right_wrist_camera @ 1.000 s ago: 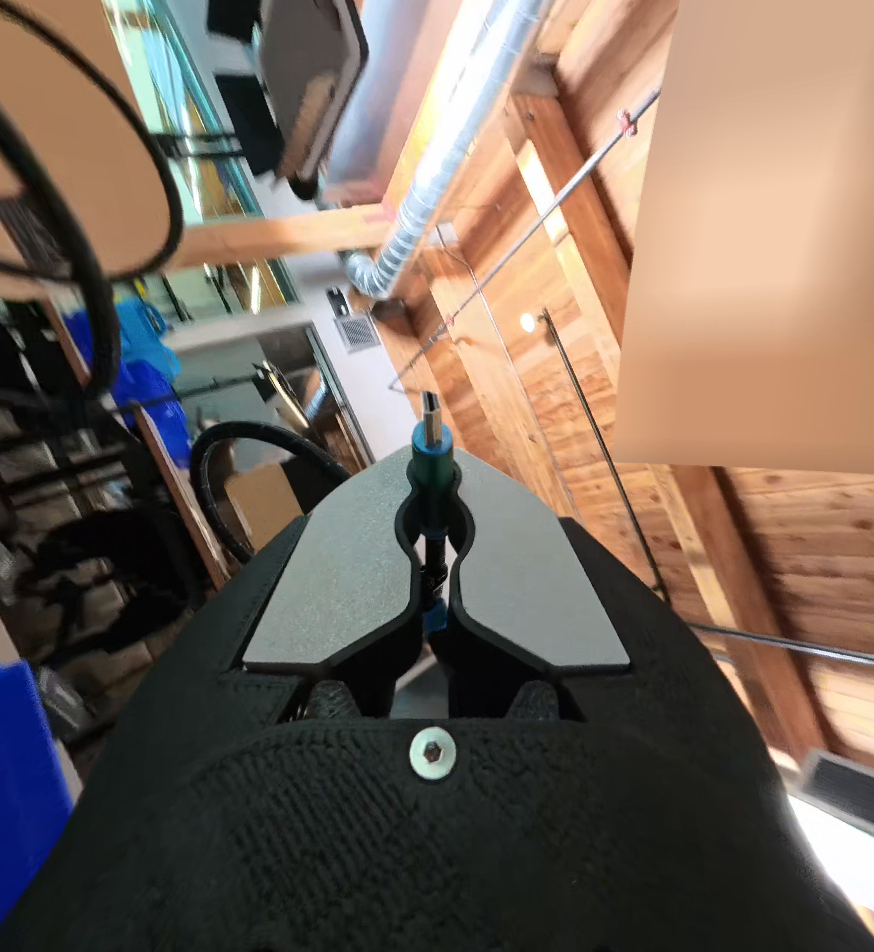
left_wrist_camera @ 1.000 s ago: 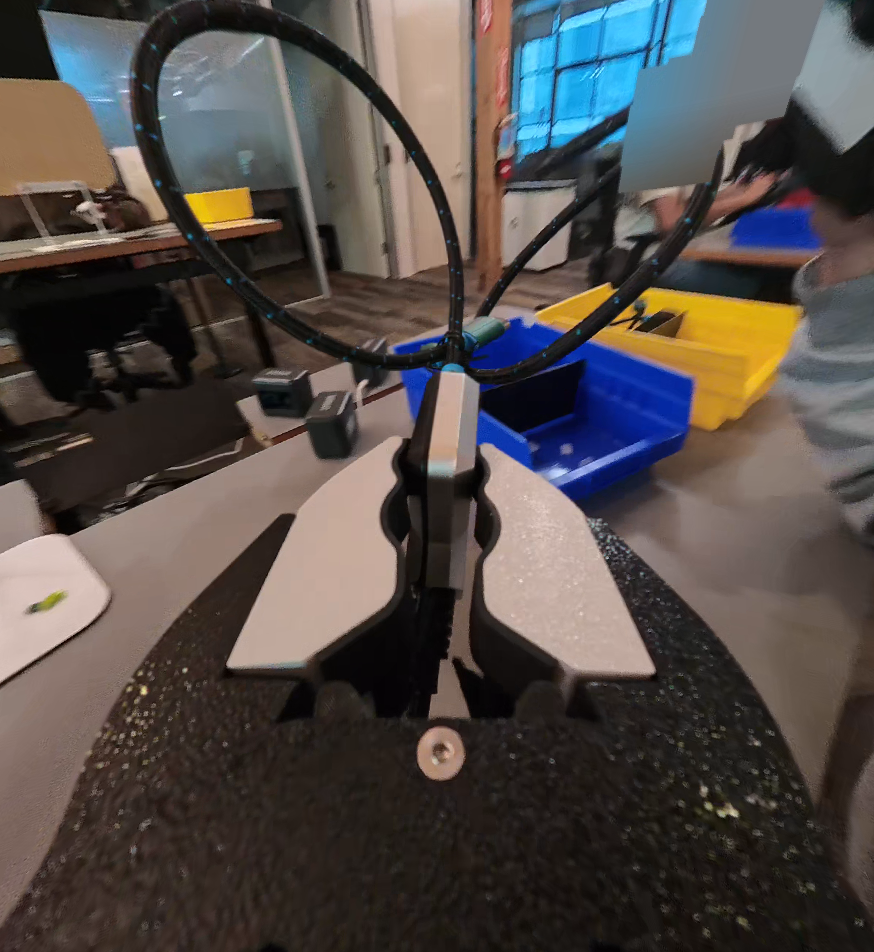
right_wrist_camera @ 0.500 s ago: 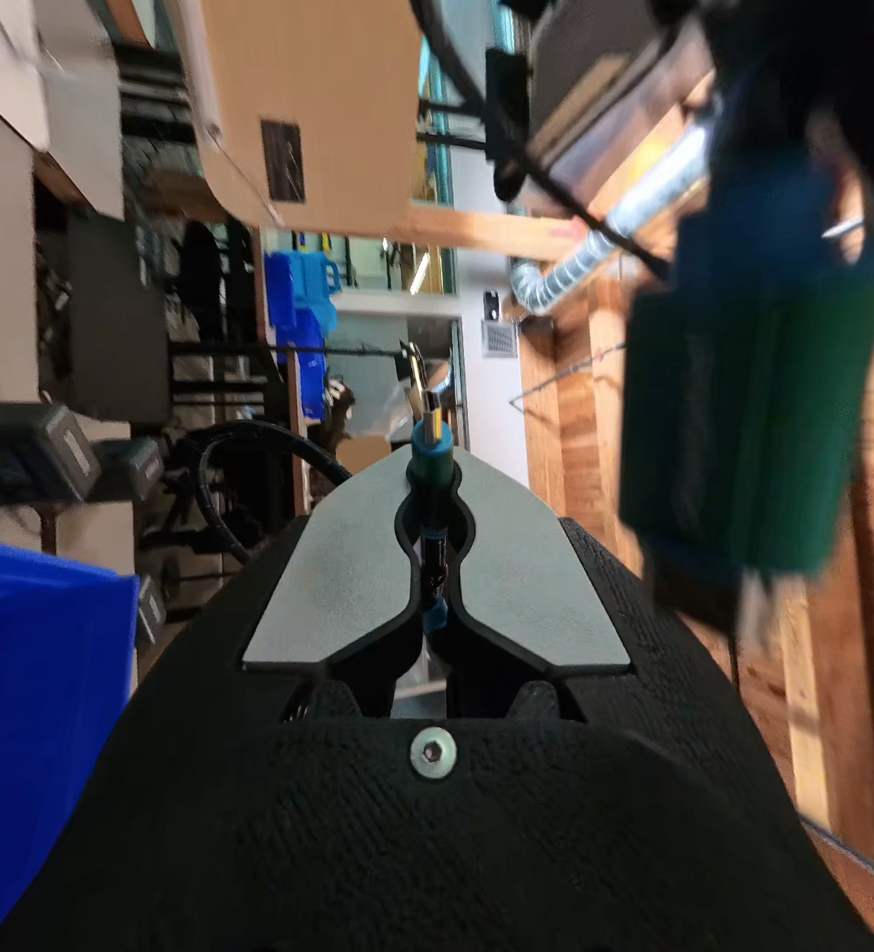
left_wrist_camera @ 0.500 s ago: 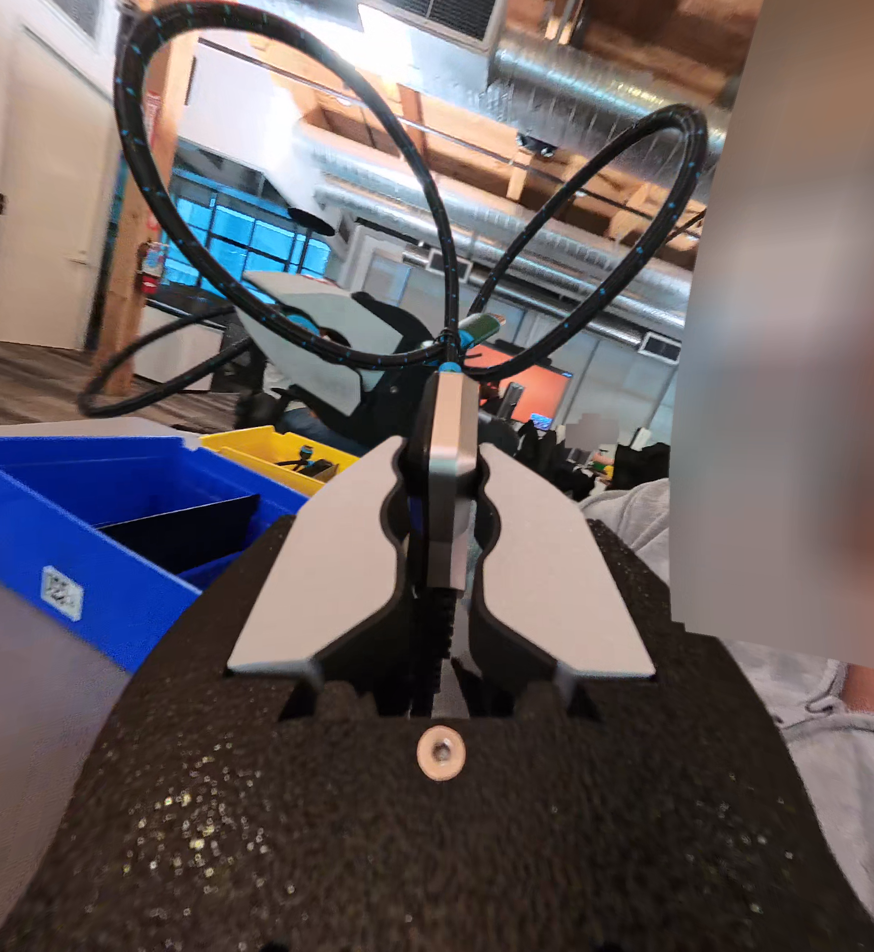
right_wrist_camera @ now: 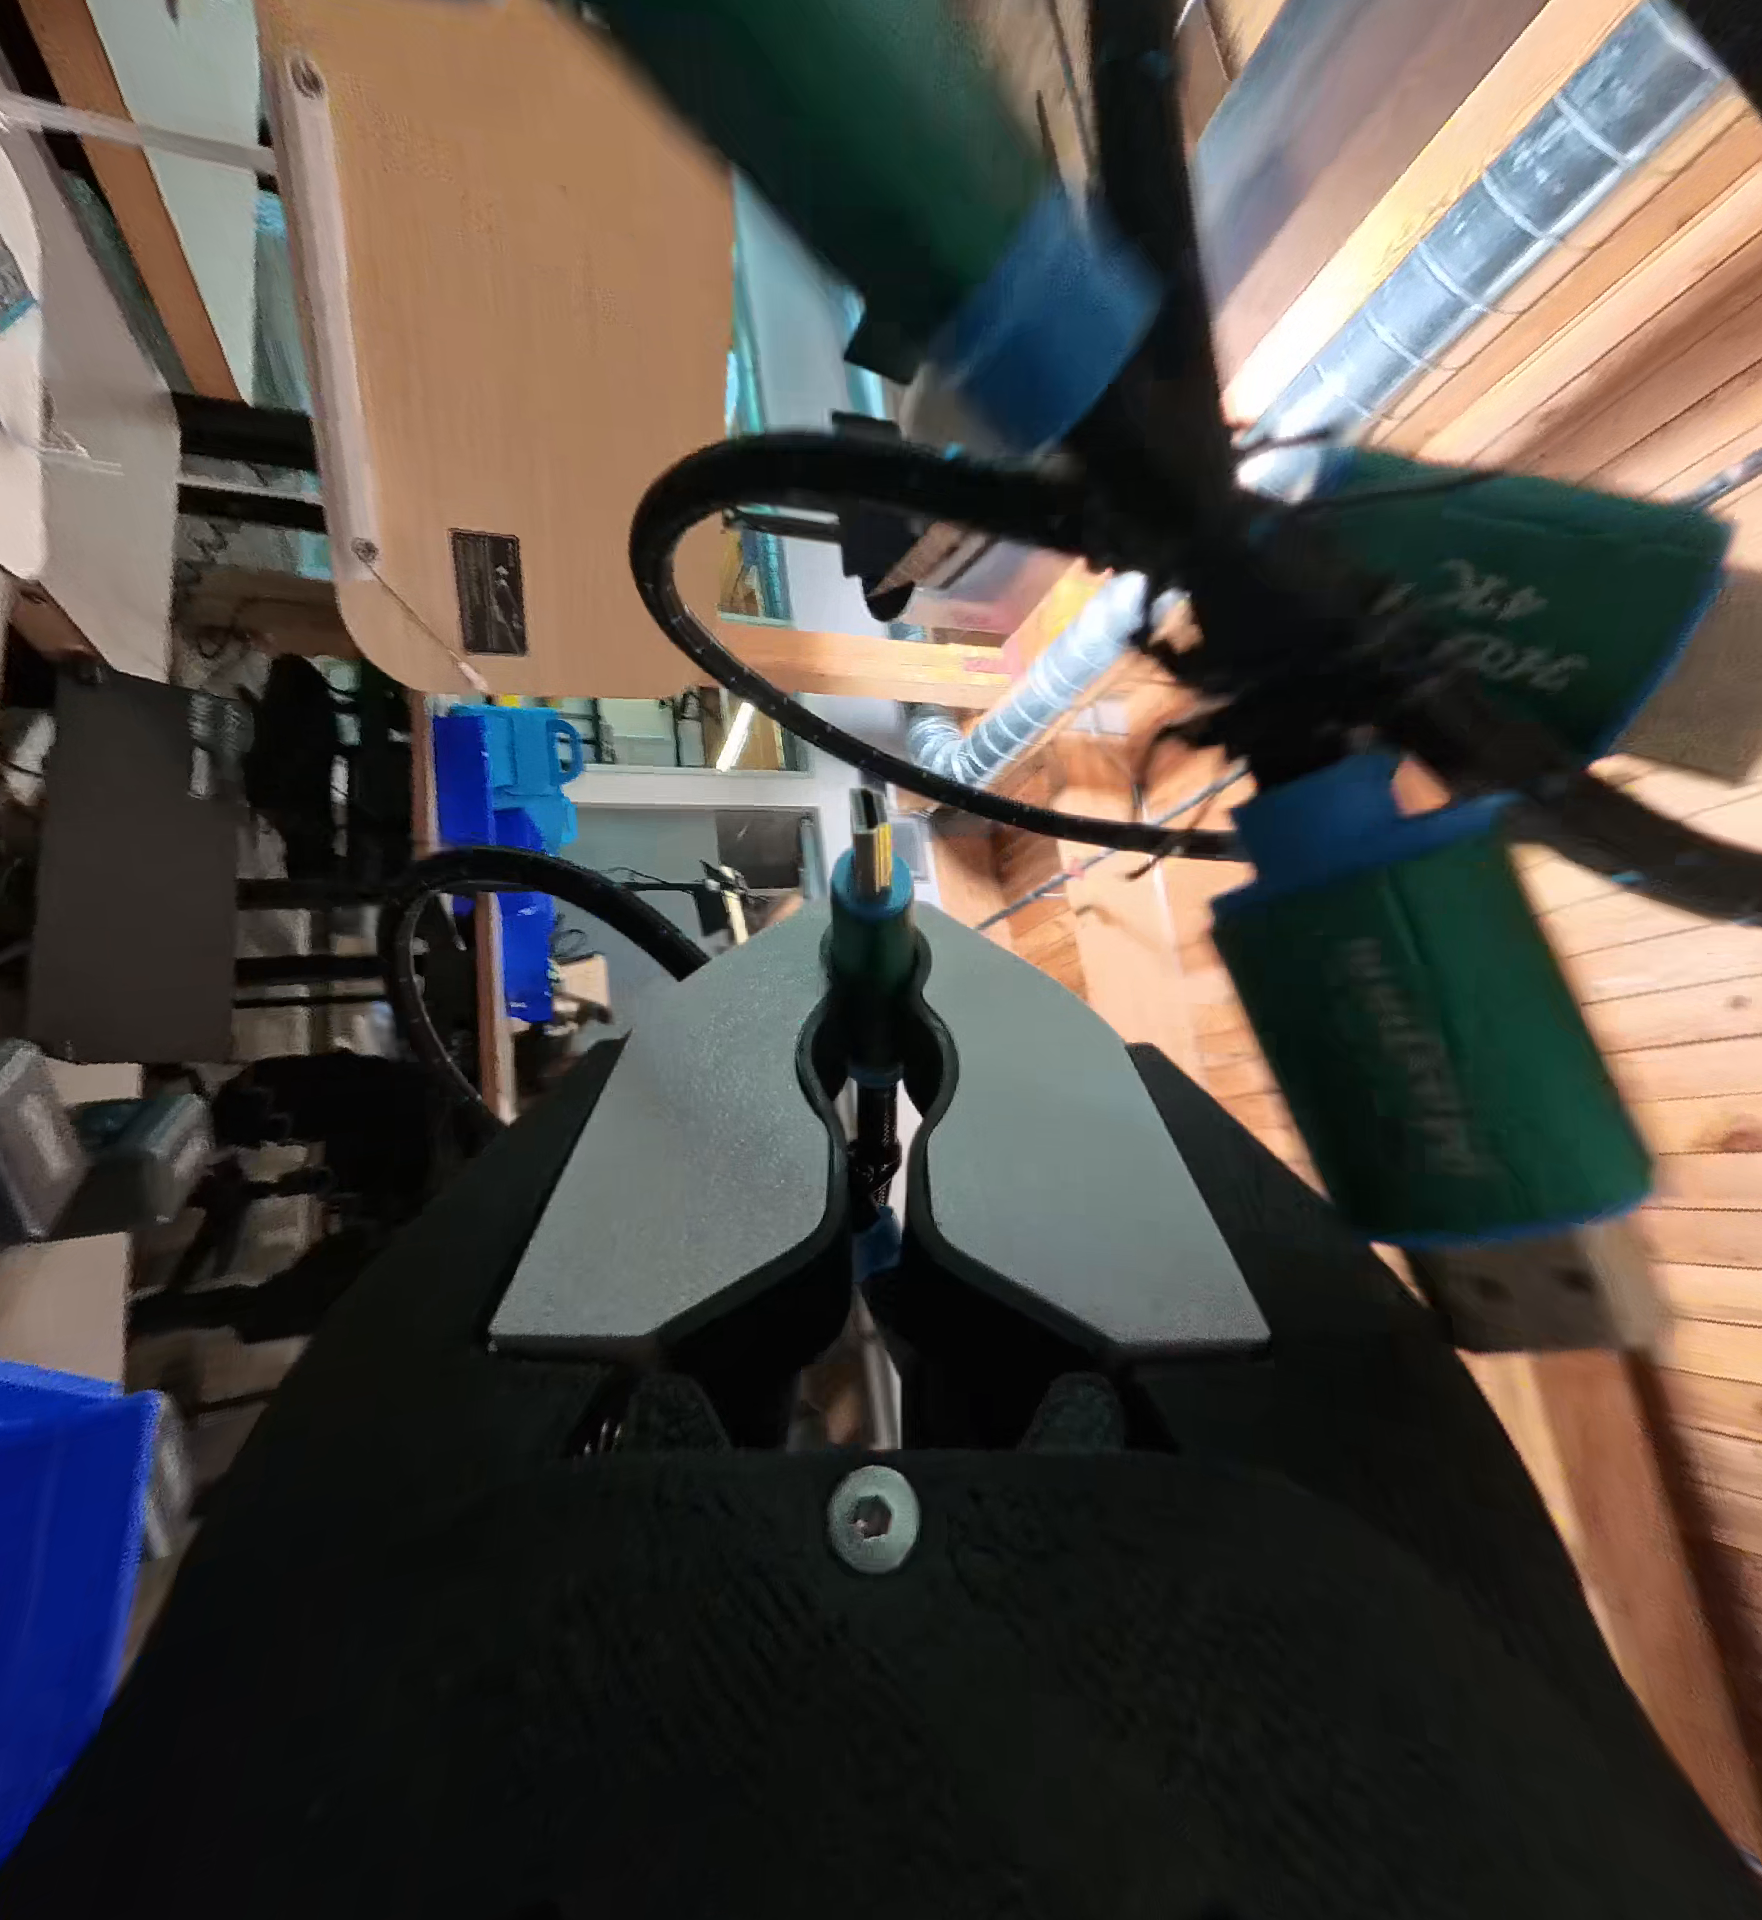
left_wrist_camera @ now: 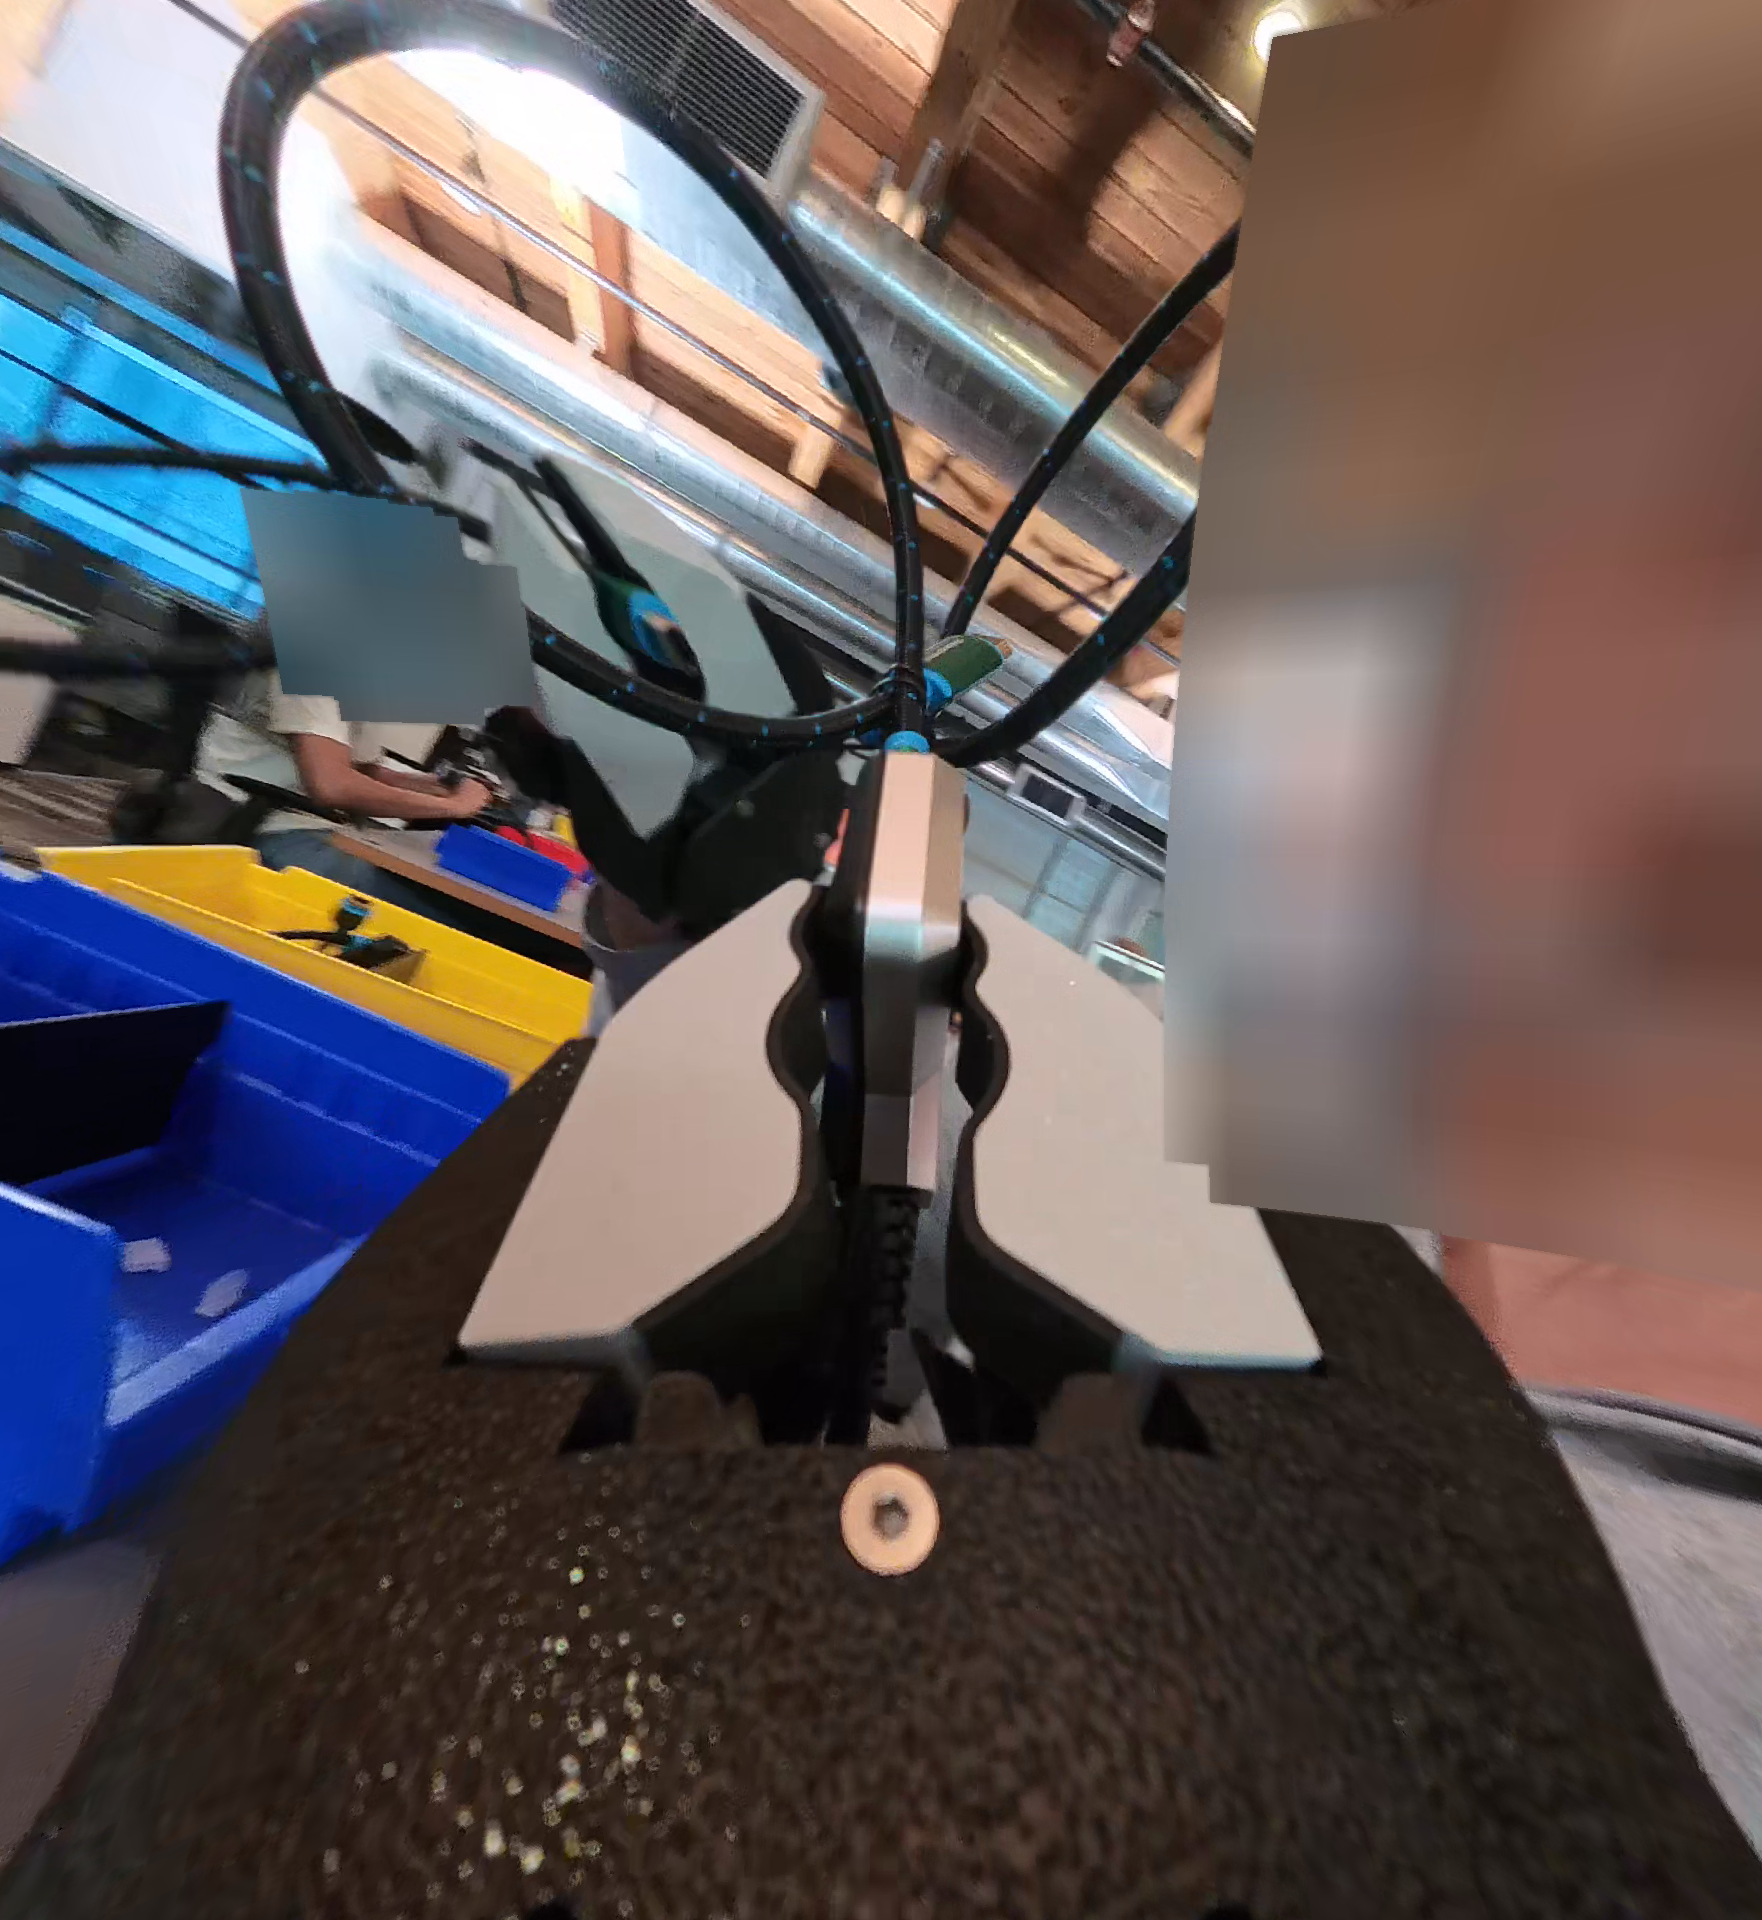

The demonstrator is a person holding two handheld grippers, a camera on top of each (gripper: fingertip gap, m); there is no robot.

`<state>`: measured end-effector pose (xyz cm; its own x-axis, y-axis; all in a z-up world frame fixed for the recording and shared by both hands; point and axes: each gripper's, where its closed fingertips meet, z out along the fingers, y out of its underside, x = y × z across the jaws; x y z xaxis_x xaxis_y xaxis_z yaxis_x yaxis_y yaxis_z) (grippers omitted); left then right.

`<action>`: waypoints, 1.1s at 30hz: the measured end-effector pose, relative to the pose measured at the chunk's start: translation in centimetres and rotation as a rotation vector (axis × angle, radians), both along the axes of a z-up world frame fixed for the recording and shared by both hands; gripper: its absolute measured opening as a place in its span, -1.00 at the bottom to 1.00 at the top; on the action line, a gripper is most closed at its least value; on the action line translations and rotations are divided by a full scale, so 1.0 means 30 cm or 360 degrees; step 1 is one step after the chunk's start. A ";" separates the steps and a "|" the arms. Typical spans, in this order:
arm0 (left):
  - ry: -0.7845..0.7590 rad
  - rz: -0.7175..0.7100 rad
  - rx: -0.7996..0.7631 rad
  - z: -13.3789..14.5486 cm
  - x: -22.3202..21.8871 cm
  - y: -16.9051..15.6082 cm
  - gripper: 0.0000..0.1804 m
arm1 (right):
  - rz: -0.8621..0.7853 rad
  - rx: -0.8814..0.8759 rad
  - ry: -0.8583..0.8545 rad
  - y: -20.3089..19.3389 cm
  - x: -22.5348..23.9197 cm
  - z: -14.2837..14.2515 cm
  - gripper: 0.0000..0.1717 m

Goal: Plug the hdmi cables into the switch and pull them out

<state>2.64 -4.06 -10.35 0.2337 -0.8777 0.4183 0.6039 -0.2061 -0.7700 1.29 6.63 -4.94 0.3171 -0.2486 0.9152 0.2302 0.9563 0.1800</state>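
Observation:
My left gripper point(left_wrist_camera: 892, 914) is shut on a flat silver-grey adapter body point(left_wrist_camera: 903, 862) that stands up between the pads. A black braided cable point(left_wrist_camera: 274, 312) with blue flecks leaves its far end and curls in loops above it. A green plug point(left_wrist_camera: 965, 660) hangs at the cable knot. My right gripper point(right_wrist_camera: 875, 956) is shut on a green plug with a blue collar point(right_wrist_camera: 869, 935), its metal tip pointing forward. It also shows in the left wrist view point(left_wrist_camera: 648, 644), beyond the loops. Two more green plugs point(right_wrist_camera: 1428, 1039) hang blurred and close at the right.
A blue bin point(left_wrist_camera: 129, 1143) with a black divider and a yellow bin point(left_wrist_camera: 337, 935) stand at the left on the grey table. A person point(left_wrist_camera: 337, 769) sits at a far table. Another person is close at the right. A wooden panel point(right_wrist_camera: 524, 364) and a blue bin edge point(right_wrist_camera: 15, 1558) show in the right wrist view. There is about 12 centimetres between the tips of the two grippers.
The left view has tilted up from the table towards the ceiling. The cable bundle with green plugs has come close in the right view. Both grasps have stayed shut on the same things.

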 end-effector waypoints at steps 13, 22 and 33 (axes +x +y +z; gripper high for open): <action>0.0272 0.0852 -0.0345 -0.134 -0.187 0.155 -0.77 | -0.0371 -0.0195 0.0542 0.176 0.280 0.200 -0.95; 0.0743 0.1316 -0.0242 -0.133 -0.223 0.185 -0.77 | -0.0152 -0.0615 -0.0323 -0.151 0.167 -0.084 -0.94; 0.1060 0.1467 -0.0222 -0.175 -0.201 0.204 -0.77 | -0.0068 -0.0814 -0.0415 -0.238 0.070 -0.183 -0.95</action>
